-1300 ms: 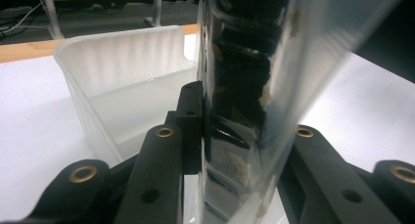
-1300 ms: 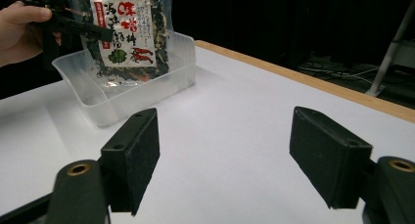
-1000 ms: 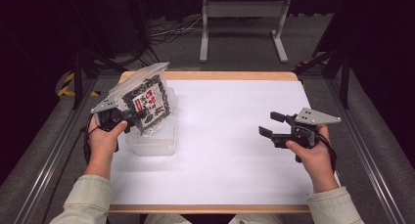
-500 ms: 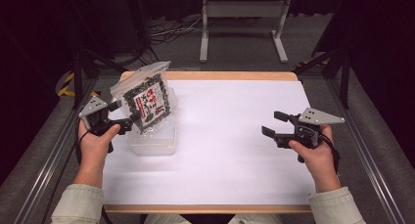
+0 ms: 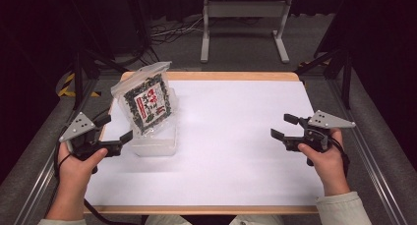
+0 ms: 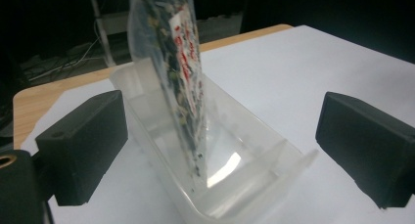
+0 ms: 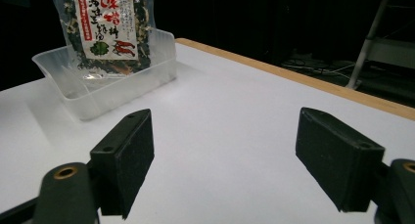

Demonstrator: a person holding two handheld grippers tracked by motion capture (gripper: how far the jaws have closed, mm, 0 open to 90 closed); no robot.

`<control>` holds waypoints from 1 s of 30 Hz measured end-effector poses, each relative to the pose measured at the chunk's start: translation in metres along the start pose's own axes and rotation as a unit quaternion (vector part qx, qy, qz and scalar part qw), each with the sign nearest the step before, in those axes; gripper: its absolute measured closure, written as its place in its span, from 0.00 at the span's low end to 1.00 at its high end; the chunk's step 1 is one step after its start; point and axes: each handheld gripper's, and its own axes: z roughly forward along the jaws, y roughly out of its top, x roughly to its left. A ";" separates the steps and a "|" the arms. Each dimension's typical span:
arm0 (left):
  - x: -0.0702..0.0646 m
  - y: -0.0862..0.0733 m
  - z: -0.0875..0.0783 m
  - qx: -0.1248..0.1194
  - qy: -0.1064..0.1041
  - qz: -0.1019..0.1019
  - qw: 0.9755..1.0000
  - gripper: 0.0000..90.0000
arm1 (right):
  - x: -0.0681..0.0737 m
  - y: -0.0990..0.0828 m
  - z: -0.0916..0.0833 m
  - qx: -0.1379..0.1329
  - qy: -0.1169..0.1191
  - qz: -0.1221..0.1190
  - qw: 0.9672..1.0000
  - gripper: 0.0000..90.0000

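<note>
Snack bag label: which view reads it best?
Right gripper view: the snack bag faces the camera, label sharp. High view shows it smaller, standing in the clear tub. Left gripper view catches it nearly edge-on.

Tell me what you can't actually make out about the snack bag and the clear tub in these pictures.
- Snack bag: top cut off by the upper edge of the left gripper view.
- Its label: print too small and soft to read in the right gripper view.
- Clear tub: the far wall is hidden behind the bag in the high view.
- Tub's near end: blurred and cut off by the bottom edge, left gripper view.
</note>
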 end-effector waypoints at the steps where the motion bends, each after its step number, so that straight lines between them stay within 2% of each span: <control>1: -0.002 -0.001 -0.003 0.003 -0.004 0.003 1.000 0.07 | -0.001 -0.001 -0.002 0.001 -0.002 -0.001 1.000 0.25; 4: -0.005 -0.010 -0.012 0.009 -0.021 0.008 1.000 0.07 | -0.004 -0.007 -0.007 0.005 -0.006 0.003 1.000 0.25; 8: -0.006 -0.020 -0.015 0.014 -0.024 0.004 1.000 0.07 | -0.006 -0.013 -0.012 0.011 -0.009 0.005 1.000 0.24; 11: -0.007 -0.030 -0.015 0.027 -0.025 0.004 0.999 0.07 | -0.008 -0.019 -0.015 0.015 -0.014 0.009 1.000 0.24; 12: -0.006 -0.033 -0.014 0.030 -0.022 0.006 0.999 0.07 | -0.009 -0.021 -0.016 0.017 -0.014 0.010 1.000 0.23; 15: -0.004 -0.046 -0.009 0.034 -0.026 -0.010 0.999 0.07 | -0.010 -0.031 -0.019 0.023 -0.013 0.015 1.000 0.23; 22: -0.008 -0.066 0.000 0.057 -0.031 -0.005 0.998 0.07 | -0.013 -0.051 -0.024 0.030 -0.014 0.016 0.999 0.21; 26: -0.008 -0.084 0.008 0.076 -0.023 -0.008 0.997 0.07 | -0.014 -0.064 -0.026 0.032 -0.013 0.020 0.999 0.21; 28: -0.005 -0.096 0.015 0.096 -0.025 -0.015 0.995 0.07 | -0.015 -0.072 -0.026 0.034 -0.014 0.025 0.999 0.21; 30: -0.004 -0.100 0.017 0.099 -0.022 -0.017 0.995 0.07 | -0.015 -0.076 -0.026 0.038 -0.015 0.027 0.999 0.21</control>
